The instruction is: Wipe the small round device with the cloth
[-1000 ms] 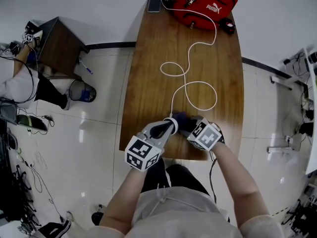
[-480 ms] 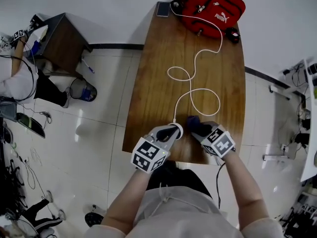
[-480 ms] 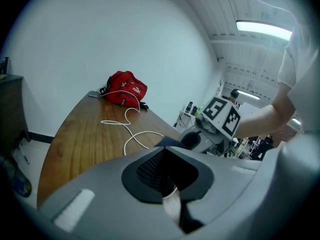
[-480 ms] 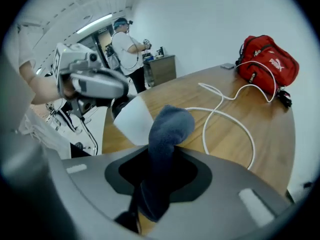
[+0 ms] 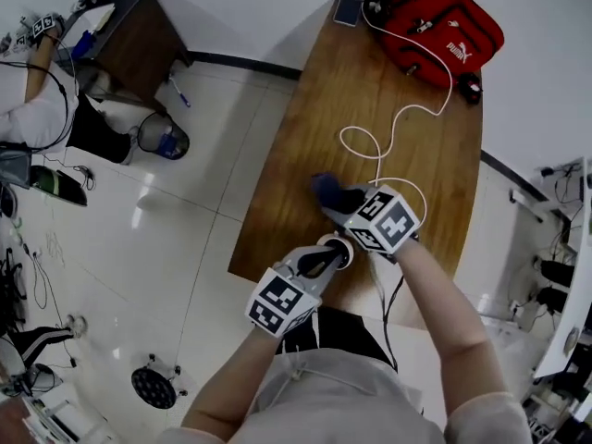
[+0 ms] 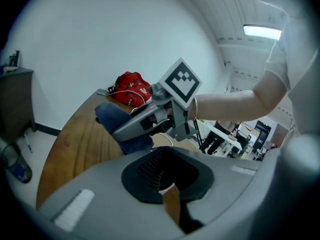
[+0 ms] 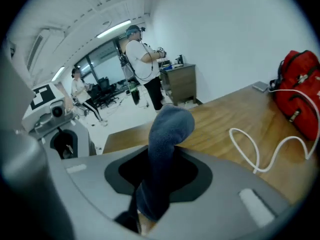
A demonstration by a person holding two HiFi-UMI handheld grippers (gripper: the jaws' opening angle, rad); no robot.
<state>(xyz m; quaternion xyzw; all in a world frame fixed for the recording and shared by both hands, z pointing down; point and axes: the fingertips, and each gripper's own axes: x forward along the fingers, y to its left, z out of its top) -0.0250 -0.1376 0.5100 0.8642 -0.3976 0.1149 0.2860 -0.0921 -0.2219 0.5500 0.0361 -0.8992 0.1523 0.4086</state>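
Filling the middle of the head view from the top edge down to the person's lap, the wooden table (image 5: 305, 155) carries a red bag (image 5: 444, 30) at its upper right end. Lower centre, the right gripper (image 5: 342, 202) hangs over the tabletop, its jaws clamped on a dark blue cloth (image 5: 326, 189) that bulges past the tips toward the upper left. Just below it, near the table's close edge, the left gripper (image 5: 329, 253) has its jaws fully closed on the small round device (image 5: 344, 243), whose white rim shows at the tips. Cloth and device sit close together, apart. A white cable (image 5: 407, 111) loops down from the bag. A phone (image 5: 347, 9) lies left of the bag.
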